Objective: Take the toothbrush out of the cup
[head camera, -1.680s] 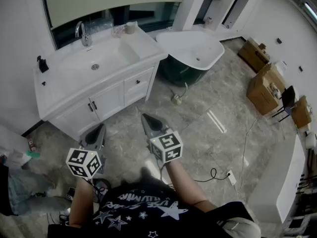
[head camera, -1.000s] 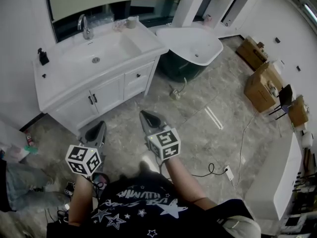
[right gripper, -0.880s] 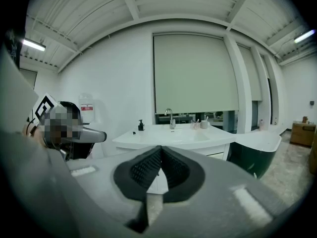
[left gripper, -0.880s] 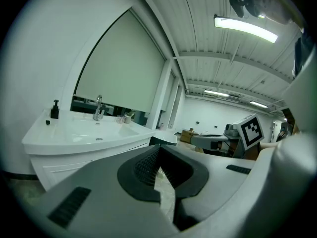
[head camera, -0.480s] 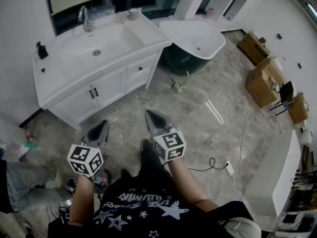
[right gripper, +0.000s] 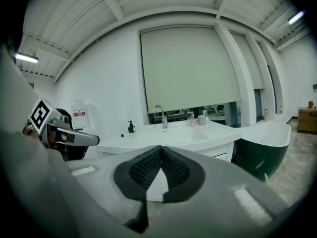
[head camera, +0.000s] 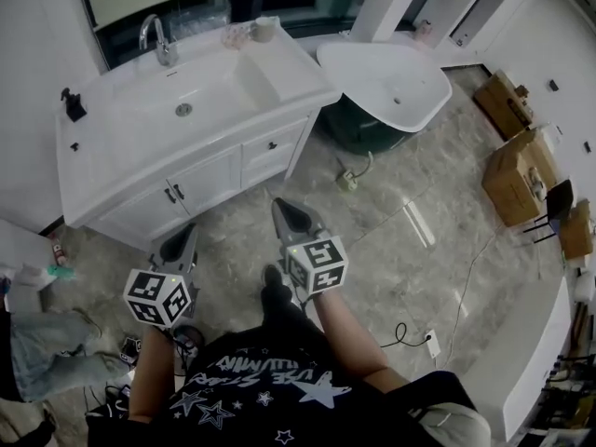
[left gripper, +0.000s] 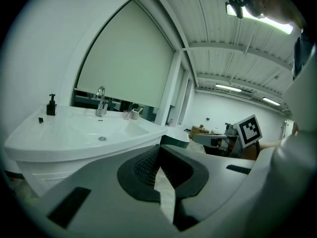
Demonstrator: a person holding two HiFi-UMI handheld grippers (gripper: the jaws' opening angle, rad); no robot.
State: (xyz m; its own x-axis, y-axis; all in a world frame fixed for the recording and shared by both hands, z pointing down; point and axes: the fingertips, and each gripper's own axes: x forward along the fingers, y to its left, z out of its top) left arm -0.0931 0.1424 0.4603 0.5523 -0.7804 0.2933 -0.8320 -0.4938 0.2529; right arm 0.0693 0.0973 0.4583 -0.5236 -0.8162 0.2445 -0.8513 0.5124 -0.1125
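A pale cup (head camera: 265,28) stands at the back right of the white vanity top (head camera: 102,147), with a clear glass (head camera: 237,35) beside it. In the right gripper view a thin toothbrush (right gripper: 204,112) pokes out of that cup (right gripper: 201,119). The left gripper view shows the same cup (left gripper: 134,114) far off. My left gripper (head camera: 180,240) and right gripper (head camera: 284,210) hover over the floor in front of the cabinet, well short of the counter. Both are shut and empty, pads (left gripper: 148,165) meeting at the tips.
A faucet (head camera: 154,40) and a black soap dispenser (head camera: 70,103) stand on the vanity. A white bathtub (head camera: 386,87) sits to the right, with cardboard boxes (head camera: 517,170) beyond it. A cable (head camera: 405,329) lies on the marble floor. Another person (head camera: 37,352) stands at the left.
The vanity has drawn a little nearer and shifted right in the head view. Both grippers stay shut and keep their places in front of me.
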